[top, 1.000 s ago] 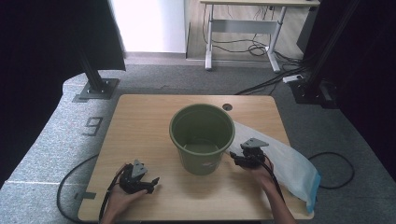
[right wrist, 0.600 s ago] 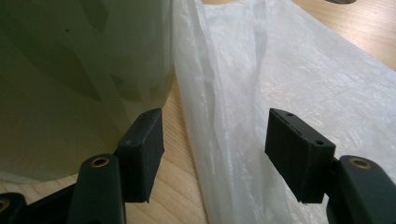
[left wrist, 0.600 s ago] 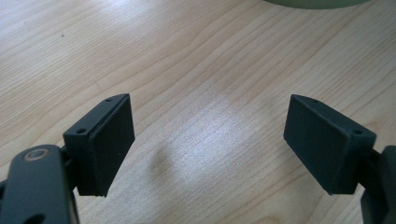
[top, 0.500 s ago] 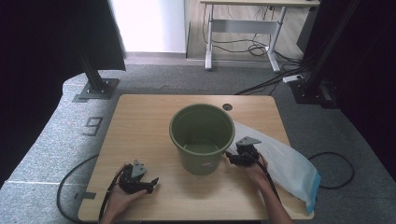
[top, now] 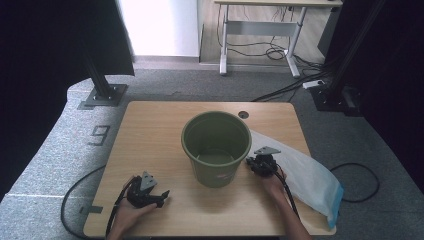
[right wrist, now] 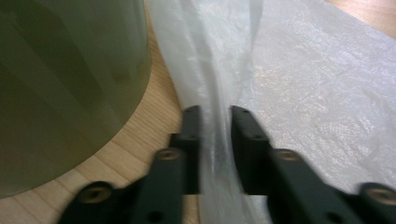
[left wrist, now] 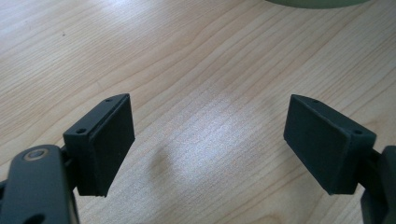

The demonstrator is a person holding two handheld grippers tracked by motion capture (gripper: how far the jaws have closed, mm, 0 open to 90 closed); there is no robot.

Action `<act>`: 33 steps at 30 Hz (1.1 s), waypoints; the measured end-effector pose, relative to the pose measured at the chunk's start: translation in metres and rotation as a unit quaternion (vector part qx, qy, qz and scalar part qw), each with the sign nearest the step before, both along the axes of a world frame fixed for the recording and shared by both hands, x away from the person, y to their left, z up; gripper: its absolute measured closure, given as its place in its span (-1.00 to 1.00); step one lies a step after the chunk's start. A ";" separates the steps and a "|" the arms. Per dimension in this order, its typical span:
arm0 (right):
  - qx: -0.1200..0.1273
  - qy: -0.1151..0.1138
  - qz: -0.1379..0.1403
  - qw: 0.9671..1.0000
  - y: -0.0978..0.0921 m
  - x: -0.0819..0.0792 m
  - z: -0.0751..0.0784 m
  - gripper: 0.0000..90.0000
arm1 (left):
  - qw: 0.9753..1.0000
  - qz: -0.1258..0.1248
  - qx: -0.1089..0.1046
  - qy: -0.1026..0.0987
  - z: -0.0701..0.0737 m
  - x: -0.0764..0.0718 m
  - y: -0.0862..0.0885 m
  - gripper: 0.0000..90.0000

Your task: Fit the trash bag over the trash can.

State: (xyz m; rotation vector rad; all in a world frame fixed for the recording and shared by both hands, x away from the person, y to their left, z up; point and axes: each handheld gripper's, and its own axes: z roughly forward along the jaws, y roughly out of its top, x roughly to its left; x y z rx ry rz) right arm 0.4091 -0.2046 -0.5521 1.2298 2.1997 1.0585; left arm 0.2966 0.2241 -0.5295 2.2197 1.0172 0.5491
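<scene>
A green bucket (top: 216, 147) stands upright in the middle of the wooden table (top: 155, 130); its wall (right wrist: 65, 84) rises at the left of the right gripper view. A translucent white plastic bag (top: 305, 175) with a blue end lies flat to the right of the bucket. My right gripper (top: 260, 165) sits at the bag's near-left edge, close to the bucket, and its jaws are shut on a pinched fold of the bag (right wrist: 215, 135). My left gripper (top: 150, 192) rests near the table's front left, open, with bare wood between its pads (left wrist: 105, 144).
A cable (top: 80, 195) trails off the table's left front edge, and another loops on the floor at the right (top: 360, 180). A round grommet hole (top: 243, 114) is behind the bucket. Black stand bases (top: 102, 95) and a desk frame (top: 260, 30) lie beyond the table.
My right gripper has moved left along the bag toward the bucket and closed on the bag's edge. The left gripper has stayed still.
</scene>
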 end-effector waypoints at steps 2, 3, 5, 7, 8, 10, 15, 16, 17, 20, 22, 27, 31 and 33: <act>0.008 0.003 0.000 1.000 -0.002 0.000 0.000 0.96 | 1.000 0.000 0.000 0.000 0.000 0.000 0.000 -0.64; 0.011 0.003 -0.002 1.000 -0.003 0.001 0.000 0.97 | 1.000 0.000 0.001 0.000 0.000 0.000 0.000 -0.64; 0.020 -0.002 -0.011 1.000 -0.006 0.001 0.002 0.97 | 1.000 0.000 0.002 0.000 0.000 0.000 0.000 -0.64; 0.029 -0.012 -0.021 0.999 -0.010 -0.001 0.006 0.97 | 1.000 0.001 0.002 -0.001 0.000 0.000 0.000 -0.64; 0.034 -0.019 -0.024 0.999 -0.012 -0.002 0.009 0.97 | 1.000 0.003 0.002 -0.001 0.000 0.000 0.000 -0.64; 0.045 -0.033 -0.029 0.998 -0.016 -0.005 0.016 0.97 | 1.000 0.003 0.000 -0.003 0.001 -0.001 0.001 -0.64; 0.087 -0.063 -0.045 0.993 -0.029 -0.013 0.035 0.97 | 1.000 0.011 -0.008 -0.009 0.004 -0.002 0.004 -0.64; 0.097 -0.067 -0.047 0.992 -0.032 -0.014 0.038 0.97 | 1.000 0.011 -0.008 -0.009 0.004 -0.002 0.004 -0.64; 0.105 -0.072 -0.050 0.991 -0.035 -0.016 0.041 0.97 | 1.000 0.012 -0.007 -0.009 0.004 -0.002 0.004 -0.64; 0.115 -0.082 -0.055 0.988 -0.040 -0.018 0.047 0.97 | 1.000 0.011 -0.007 -0.009 0.004 -0.002 0.004 -0.64; 0.135 -0.088 -0.059 0.985 -0.047 -0.021 0.056 0.97 | 1.000 0.011 -0.012 -0.008 0.004 -0.003 0.004 -0.64; 0.149 -0.116 -0.055 0.980 -0.050 -0.029 0.078 0.97 | 1.000 0.008 -0.017 -0.006 0.003 -0.002 0.003 -0.63; 0.167 -0.135 -0.058 0.975 -0.056 -0.036 0.095 0.97 | 1.000 0.002 -0.015 -0.004 0.002 -0.002 0.000 -0.63; 0.176 -0.138 -0.059 0.973 -0.057 -0.037 0.098 0.97 | 1.000 0.001 -0.016 -0.004 0.002 -0.002 0.000 -0.63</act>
